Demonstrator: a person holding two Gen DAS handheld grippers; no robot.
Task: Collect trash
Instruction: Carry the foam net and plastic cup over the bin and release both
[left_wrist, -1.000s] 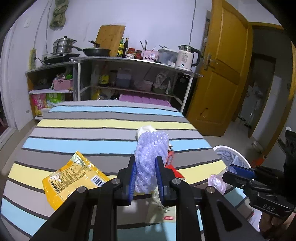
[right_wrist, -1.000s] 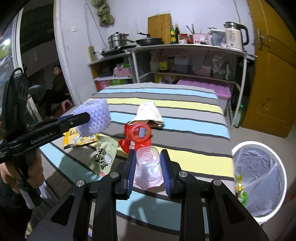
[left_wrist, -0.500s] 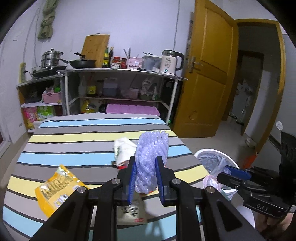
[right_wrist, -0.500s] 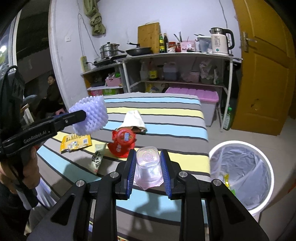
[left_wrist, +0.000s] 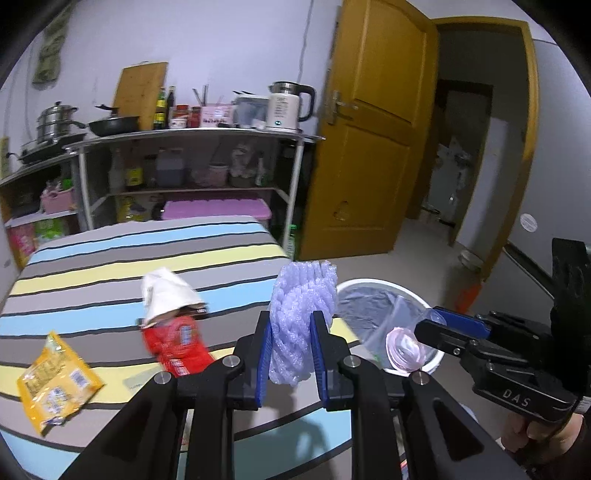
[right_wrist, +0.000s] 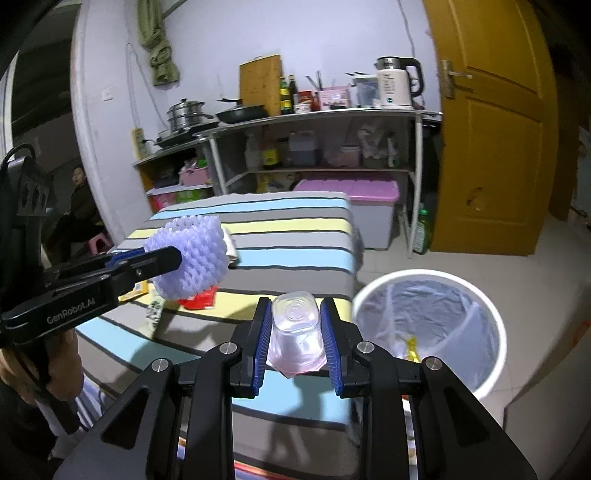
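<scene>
Red packet (left_wrist: 177, 341) is motion-blurred, half hidden under a white wrapper (left_wrist: 166, 297); print unreadable. Yellow packet (left_wrist: 55, 384) at 9 o'clock on the striped table (left_wrist: 110, 266). Left gripper (left_wrist: 291, 354) points down-forward, pinching a foam net (left_wrist: 301, 325) above the table edge. Right gripper (right_wrist: 295, 341), same tilt, pinches a clear cup (right_wrist: 297, 332), base forward. Bin (right_wrist: 428, 332) at 3 o'clock, lined; a yellow scrap (right_wrist: 412, 349) inside.

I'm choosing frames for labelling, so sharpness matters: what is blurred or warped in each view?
Left wrist view: red packet and yellow packet smeared; foam net sharp. Right wrist view: plastic cup crisp, door bowed, corners dark.
</scene>
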